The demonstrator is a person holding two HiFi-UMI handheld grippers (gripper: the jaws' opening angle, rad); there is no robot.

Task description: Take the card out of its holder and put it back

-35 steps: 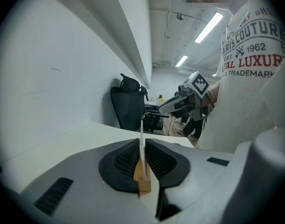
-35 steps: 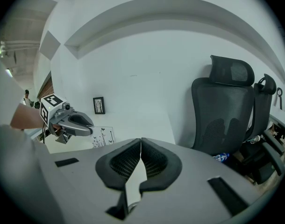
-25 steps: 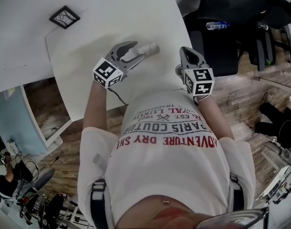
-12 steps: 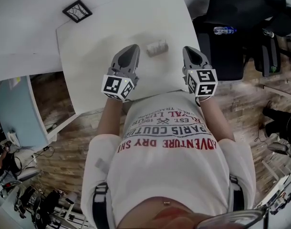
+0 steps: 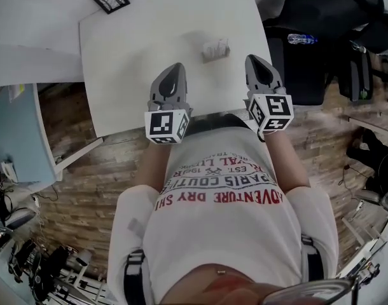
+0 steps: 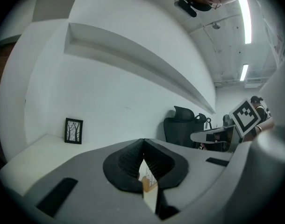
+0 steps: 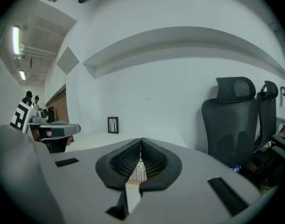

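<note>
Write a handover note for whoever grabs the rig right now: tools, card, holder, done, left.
Left tool: shut, empty, at the near edge of the table, short of the holder.
Right tool: shut, empty, also clear of the holder.
Card: standing in the holder, ahead of and between the two tools.
Done: card is seated; whether it has already been out cannot be told.
Left: if a cycle is due, probably steady the holder, pull the card, reseat it.

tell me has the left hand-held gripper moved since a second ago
Yes. The left hand-held gripper has pulled back from the card holder toward the near edge of the table, and its jaws are now shut.
</note>
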